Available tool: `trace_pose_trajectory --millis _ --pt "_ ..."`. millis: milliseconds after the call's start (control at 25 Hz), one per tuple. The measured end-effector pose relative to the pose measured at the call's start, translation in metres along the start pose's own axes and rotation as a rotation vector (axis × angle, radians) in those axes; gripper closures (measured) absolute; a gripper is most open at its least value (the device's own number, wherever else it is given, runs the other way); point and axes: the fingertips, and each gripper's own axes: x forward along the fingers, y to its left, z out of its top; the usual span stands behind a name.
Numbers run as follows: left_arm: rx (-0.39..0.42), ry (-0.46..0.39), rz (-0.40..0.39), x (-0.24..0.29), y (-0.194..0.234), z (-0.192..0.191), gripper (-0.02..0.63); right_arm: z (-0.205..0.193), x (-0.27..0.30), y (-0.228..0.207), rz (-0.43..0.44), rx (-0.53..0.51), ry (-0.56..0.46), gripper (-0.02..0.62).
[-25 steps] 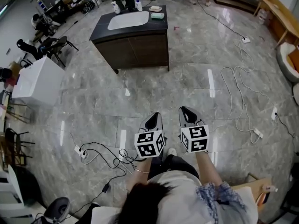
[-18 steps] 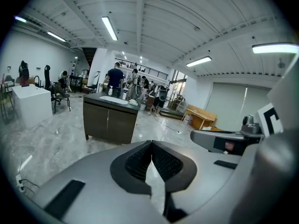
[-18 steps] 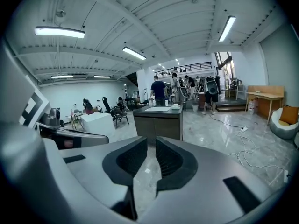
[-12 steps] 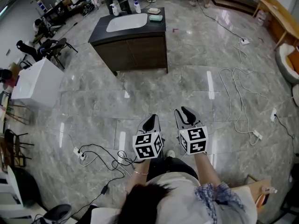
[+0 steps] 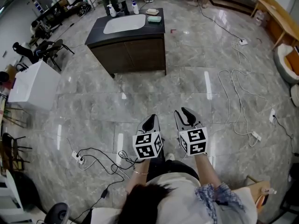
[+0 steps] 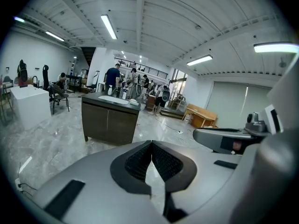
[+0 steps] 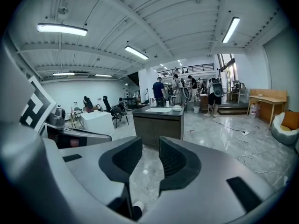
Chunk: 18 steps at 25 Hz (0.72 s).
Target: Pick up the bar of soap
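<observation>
over the floor [image 5: 93,101], left gripper [image 5: 151,119] angled down

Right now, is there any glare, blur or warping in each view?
Head view: sharp and evenly lit, with white streaks of lamp glare on the polished floor, and lines bowing towards the edges. Left gripper view: strong fisheye, black corners, ceiling lights blown out. Right gripper view: same warp and dark rim, the nearest strip light overexposed.

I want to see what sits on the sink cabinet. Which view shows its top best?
The head view: it looks down on the sink cabinet, showing its basin, bottles and two small items at its right end. Both gripper views see it side-on, far off, the top a thin strip.
</observation>
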Motion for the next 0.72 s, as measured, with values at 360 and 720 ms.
trace_pose_trajectory --millis 360,720 --pt "0.008 0.022 0.002 0.048 0.034 0.028 0.597 0.024 0.059 -0.008 0.008 -0.001 0.0 0.476" --pt "0.001 0.003 -0.004 0.089 0.069 0.07 0.597 0.051 0.115 -0.011 0.004 -0.013 0.012 0.466"
